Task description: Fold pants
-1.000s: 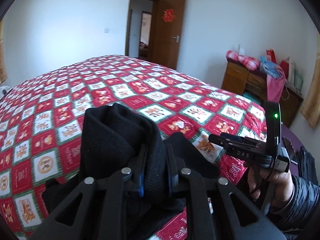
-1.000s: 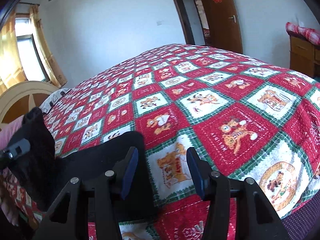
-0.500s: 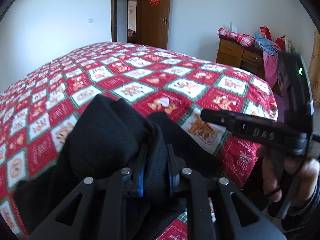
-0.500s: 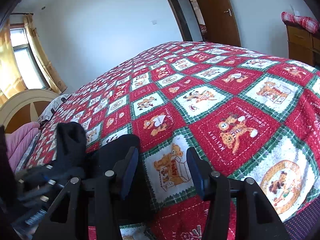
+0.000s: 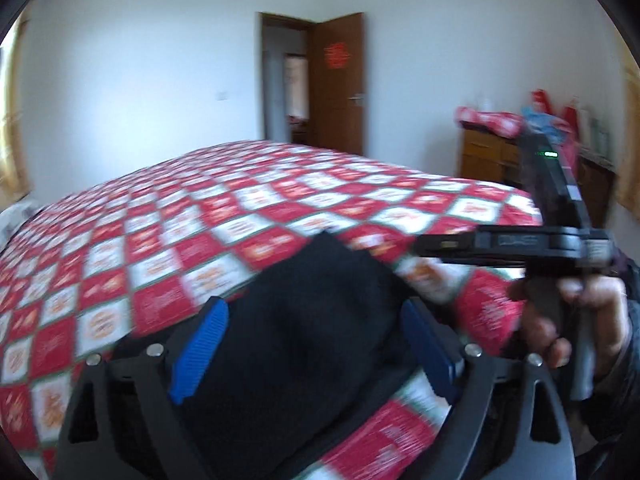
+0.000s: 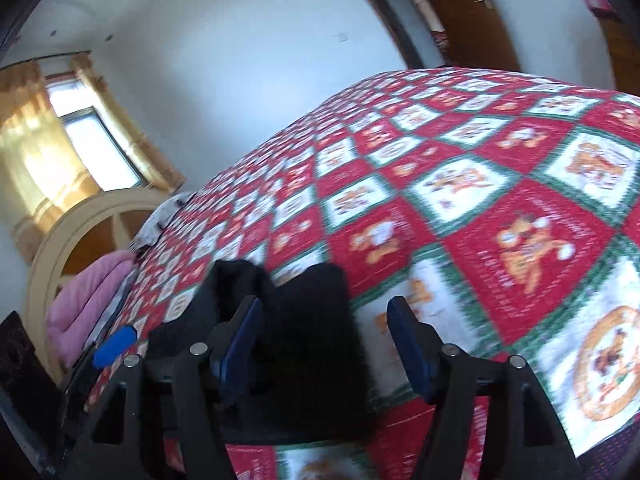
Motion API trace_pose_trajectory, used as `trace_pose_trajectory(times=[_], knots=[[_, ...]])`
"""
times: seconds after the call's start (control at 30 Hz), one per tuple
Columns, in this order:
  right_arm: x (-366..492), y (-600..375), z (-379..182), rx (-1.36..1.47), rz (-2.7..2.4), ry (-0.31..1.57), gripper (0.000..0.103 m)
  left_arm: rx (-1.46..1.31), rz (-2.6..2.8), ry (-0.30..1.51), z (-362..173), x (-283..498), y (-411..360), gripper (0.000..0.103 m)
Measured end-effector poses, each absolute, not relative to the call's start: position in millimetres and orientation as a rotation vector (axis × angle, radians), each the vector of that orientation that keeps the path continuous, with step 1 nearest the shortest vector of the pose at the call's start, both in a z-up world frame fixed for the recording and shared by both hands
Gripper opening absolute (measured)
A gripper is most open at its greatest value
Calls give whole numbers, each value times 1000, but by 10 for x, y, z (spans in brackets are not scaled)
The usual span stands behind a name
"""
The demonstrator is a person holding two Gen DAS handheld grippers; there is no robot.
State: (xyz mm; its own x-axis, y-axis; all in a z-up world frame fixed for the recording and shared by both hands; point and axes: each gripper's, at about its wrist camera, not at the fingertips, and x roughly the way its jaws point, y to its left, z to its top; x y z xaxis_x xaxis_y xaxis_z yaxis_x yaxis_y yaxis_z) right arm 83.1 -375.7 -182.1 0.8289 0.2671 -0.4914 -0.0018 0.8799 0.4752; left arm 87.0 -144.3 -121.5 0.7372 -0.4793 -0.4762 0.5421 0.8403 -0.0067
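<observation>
The black pants (image 5: 308, 320) lie folded in a thick bundle at the near edge of the bed, also seen in the right wrist view (image 6: 304, 332). My left gripper (image 5: 316, 344) is open, its blue pads spread wide on either side of the bundle and off the cloth. My right gripper (image 6: 324, 340) is open and empty, hovering over the bundle's right edge and the quilt. The right gripper's body (image 5: 520, 240) shows at the right in the left wrist view, and a blue pad of the left gripper (image 6: 114, 346) shows at the left in the right wrist view.
The bed carries a red, white and green patchwork quilt (image 5: 240, 216). A wooden headboard (image 6: 80, 224) and pink bedding (image 6: 88, 300) sit at the left. A wooden dresser (image 5: 492, 152) with piled items stands at the right, and an open door (image 5: 336, 80) is behind.
My left gripper has opened and let go of the black pants, which now rest on the bed. Both grippers have shifted and the views are blurred with motion.
</observation>
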Motion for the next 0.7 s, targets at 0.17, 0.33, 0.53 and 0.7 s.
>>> trace_pose_trajectory(times=[0.17,0.33,0.53,0.7], knots=[[906,-3440,-1933,395,194,669,67,40,-352,591,-1537,1125,-949,91],[896,-3222,-1973,298,218,697,67,-39,-266,643,-1740,1279,-737,91],[837,-3177,-1863,210,222,589,67,-41,-264,645,-1806,1247,-769,92],[878,-2966,-1856,121,314,584,51,-46,-263,645,-1802,1250,-749,95]])
